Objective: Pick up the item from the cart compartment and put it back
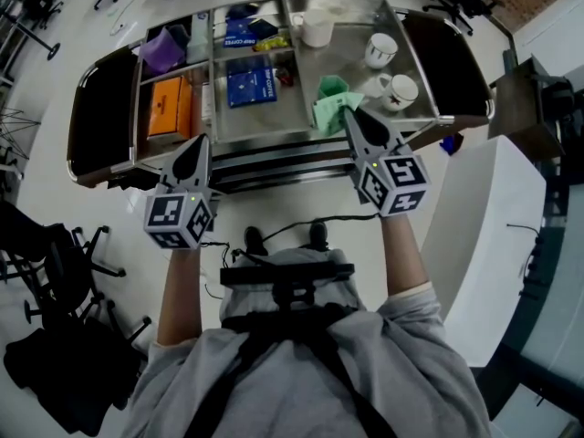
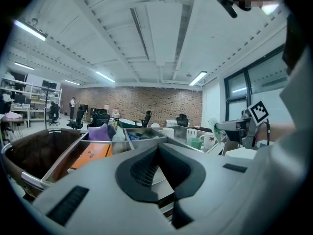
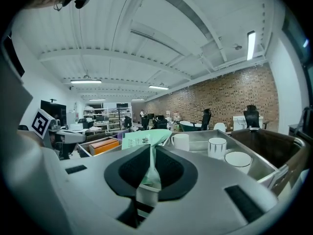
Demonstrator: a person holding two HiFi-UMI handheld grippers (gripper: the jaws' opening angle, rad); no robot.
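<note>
As the head view shows: right gripper (image 1: 352, 117) pinches green packet (image 1: 330, 104) over the cart's (image 1: 255, 140) right compartment, near-left corner; left gripper (image 1: 198, 146) at near edge.
Left gripper view: jaws together, nothing held.
Right gripper view: jaws nearly closed, clamping the packet's edge.
</note>
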